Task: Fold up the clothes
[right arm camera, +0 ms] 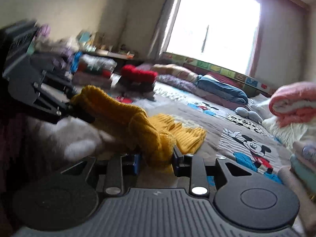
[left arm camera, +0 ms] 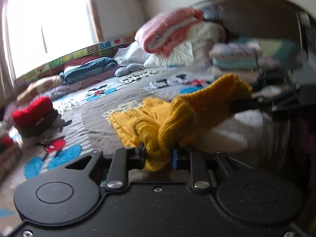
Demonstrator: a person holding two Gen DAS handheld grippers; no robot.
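Yellow knit (left arm camera: 177,116) — ends hidden between fingers (left arm camera: 140,154)

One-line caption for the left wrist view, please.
Both tongs grip a yellow knitted garment above the cartoon bedspread.

Motion blur smears the folded pile (left arm camera: 254,53) and the shelf clutter (right arm camera: 92,39) beyond telling.

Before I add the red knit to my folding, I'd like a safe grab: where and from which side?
Take the red knit by its raised end, coming in from above. It lies on top of a stack of dark folded clothes, so a low side approach could topple the stack.
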